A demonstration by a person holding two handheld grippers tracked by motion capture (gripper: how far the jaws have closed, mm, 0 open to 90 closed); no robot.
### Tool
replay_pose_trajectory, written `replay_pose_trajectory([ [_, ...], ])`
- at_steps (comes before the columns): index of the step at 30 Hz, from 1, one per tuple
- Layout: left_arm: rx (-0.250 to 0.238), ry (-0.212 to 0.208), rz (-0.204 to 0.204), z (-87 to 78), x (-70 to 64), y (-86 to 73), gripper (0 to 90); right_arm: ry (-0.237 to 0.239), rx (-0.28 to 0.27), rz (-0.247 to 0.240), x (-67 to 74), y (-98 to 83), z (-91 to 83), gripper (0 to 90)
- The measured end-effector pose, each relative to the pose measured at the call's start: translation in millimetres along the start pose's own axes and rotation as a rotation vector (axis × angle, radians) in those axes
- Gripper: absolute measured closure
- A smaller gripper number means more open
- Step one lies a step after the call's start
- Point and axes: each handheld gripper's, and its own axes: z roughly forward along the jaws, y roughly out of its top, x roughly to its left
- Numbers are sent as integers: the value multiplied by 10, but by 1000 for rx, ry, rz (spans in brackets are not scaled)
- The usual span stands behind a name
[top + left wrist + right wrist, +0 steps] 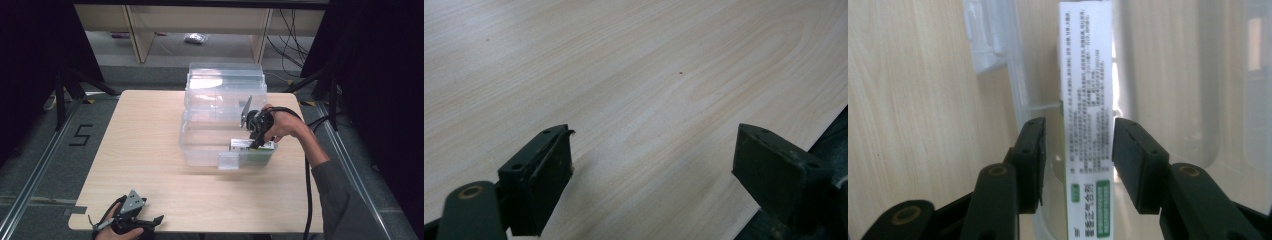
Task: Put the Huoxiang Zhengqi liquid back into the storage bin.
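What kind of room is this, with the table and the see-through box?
Probably a lab or workshop set up for recording hand work. A pale wooden table stands on a grey floor with a taped number five, loose black cables trail behind, and bare wooden shelving lines the back.

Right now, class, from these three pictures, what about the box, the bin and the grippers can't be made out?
- Box: its print is too small to read in the right gripper view; its lower end is cut off by the frame edge.
- Box in the high view: the hand and right gripper cover part of it.
- Bin: glare on its clear walls blurs the far part.
- Left gripper: its body is cut off below the frame.
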Motion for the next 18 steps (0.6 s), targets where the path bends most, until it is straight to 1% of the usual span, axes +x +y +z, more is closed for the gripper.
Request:
replay_pose_trajectory([
  [1,0,0,0,0,0,0,155,0,0,0,0,0,0,576],
  [2,4,-3,6,-11,-3,5,155,-14,-7,61,18,-43,-61,574],
  [3,2,-8,8,-5,-3,3,155,-16,-8,70,25,-54,-78,572],
  [4,12,-15,12,-13,-1,5,155,-22,-1,99,49,-70,-117,562],
  [5,2,-1,3,1,-1,2,155,-27,-4,92,51,-80,-135,559],
  [6,0,0,1,1,0,2,155,-33,-16,103,63,-98,-173,554],
  [7,0,0,1,1,0,2,155,-34,-30,94,57,-107,-190,546],
  [8,0,0,3,0,-1,3,155,-46,-56,95,48,-118,-214,541],
  [9,9,-2,6,-4,1,5,155,-51,-50,138,66,-129,-243,531],
  [11,0,1,0,-4,-2,3,155,-71,-66,167,74,-138,-277,461],
  [12,0,1,0,-4,-2,3,155,-71,-66,167,74,-138,-277,461],
  [13,0,-6,4,-13,-3,5,155,-66,-117,250,87,-138,-298,430],
  [14,3,-7,3,-13,-3,4,154,-74,-133,260,92,-140,-309,420],
  [15,4,-7,2,-12,-2,2,155,-73,-136,270,100,-141,-317,406],
  [16,4,-6,1,-13,-1,2,155,-81,-154,276,107,-143,-322,394],
  [17,4,-6,1,-13,-1,2,155,-81,-154,276,107,-143,-322,394],
  [18,-2,0,-1,-11,-2,5,155,-95,-175,300,137,-140,-335,384],
])
